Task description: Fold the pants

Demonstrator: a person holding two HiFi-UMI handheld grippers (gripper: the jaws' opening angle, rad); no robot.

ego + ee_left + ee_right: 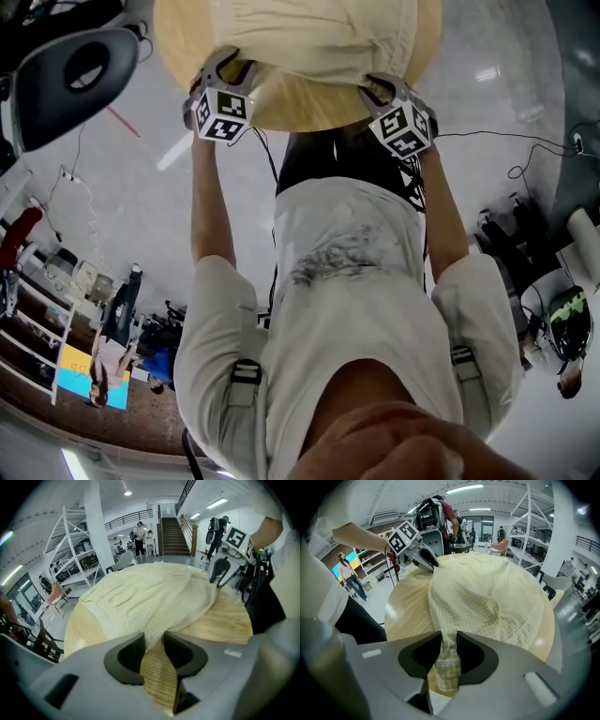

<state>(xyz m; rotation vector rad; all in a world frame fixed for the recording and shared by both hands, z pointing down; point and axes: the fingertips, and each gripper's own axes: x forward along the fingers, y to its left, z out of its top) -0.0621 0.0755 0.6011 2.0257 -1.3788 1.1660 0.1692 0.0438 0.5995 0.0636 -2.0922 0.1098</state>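
The cream pants (309,37) are spread on the round worktop (309,111) at twelve o'clock in the head view. Their near edge is clamped in the closed fingers of the left gripper (228,73), at eleven o'clock, and the right gripper (382,91), at one o'clock, seemingly so both corners can be carried over evenly.

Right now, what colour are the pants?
The pants are pale cream, finely checked; the right gripper view shows it best.

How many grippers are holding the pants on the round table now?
2. The left gripper pinches the pants at the left end of the edge nearest the person. The right gripper pinches a bunched corner at the right end. No other gripper is in view.
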